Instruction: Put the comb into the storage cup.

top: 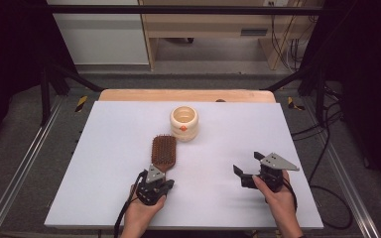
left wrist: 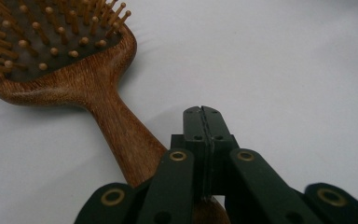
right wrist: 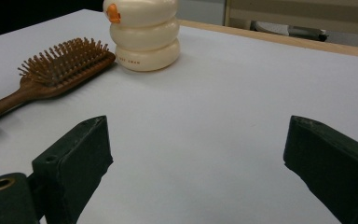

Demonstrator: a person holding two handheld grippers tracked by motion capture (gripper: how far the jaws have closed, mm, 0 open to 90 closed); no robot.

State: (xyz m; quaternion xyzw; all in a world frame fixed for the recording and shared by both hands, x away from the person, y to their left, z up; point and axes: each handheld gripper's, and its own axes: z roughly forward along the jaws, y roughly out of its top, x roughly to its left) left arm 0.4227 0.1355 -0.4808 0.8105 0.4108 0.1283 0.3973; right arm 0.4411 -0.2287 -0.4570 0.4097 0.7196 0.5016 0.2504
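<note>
High view: wooden hairbrush lying bristles-up near the middle of the white desk, a cream ringed pot just beyond its head. Left gripper over the brush handle, fingers pressed together above the handle, gripping nothing. Right gripper well apart to the right, fingers spread wide over bare desk.
</note>
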